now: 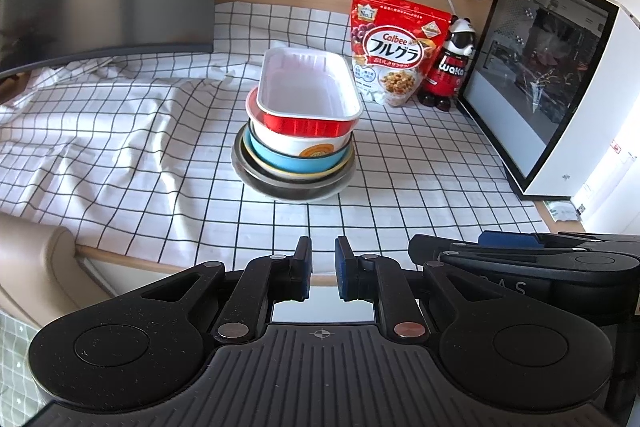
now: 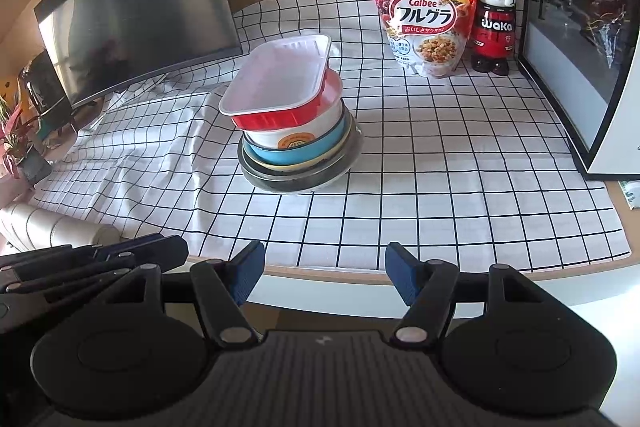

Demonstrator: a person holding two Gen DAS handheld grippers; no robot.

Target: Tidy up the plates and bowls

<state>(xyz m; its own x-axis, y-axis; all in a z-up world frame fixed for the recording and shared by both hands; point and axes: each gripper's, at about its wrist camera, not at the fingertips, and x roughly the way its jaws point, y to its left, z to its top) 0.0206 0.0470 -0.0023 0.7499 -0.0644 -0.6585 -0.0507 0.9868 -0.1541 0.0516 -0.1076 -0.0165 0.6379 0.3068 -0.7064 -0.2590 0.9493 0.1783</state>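
One stack stands mid-table on the checked cloth. On top lies a red rectangular tray [image 1: 308, 87] [image 2: 276, 83], white inside and sitting askew. Under it come a white bowl [image 1: 296, 147] [image 2: 296, 137] with an orange mark, a blue bowl [image 1: 286, 163] [image 2: 288, 155], and dark and grey plates [image 1: 296, 189] [image 2: 296, 181]. My left gripper [image 1: 323, 247] hangs at the table's near edge, well short of the stack, shut with nothing between the pads. Beside it my right gripper [image 2: 325, 255] stands open and empty, also short of the stack.
A red cereal bag [image 1: 394, 51] [image 2: 426, 15] and a panda bottle [image 1: 450, 65] [image 2: 494, 19] stand behind the stack on the right. A glass-fronted white case [image 1: 560, 87] walls the right side. A dark monitor [image 2: 136, 7] stands at the back left. The cloth is rumpled on the left.
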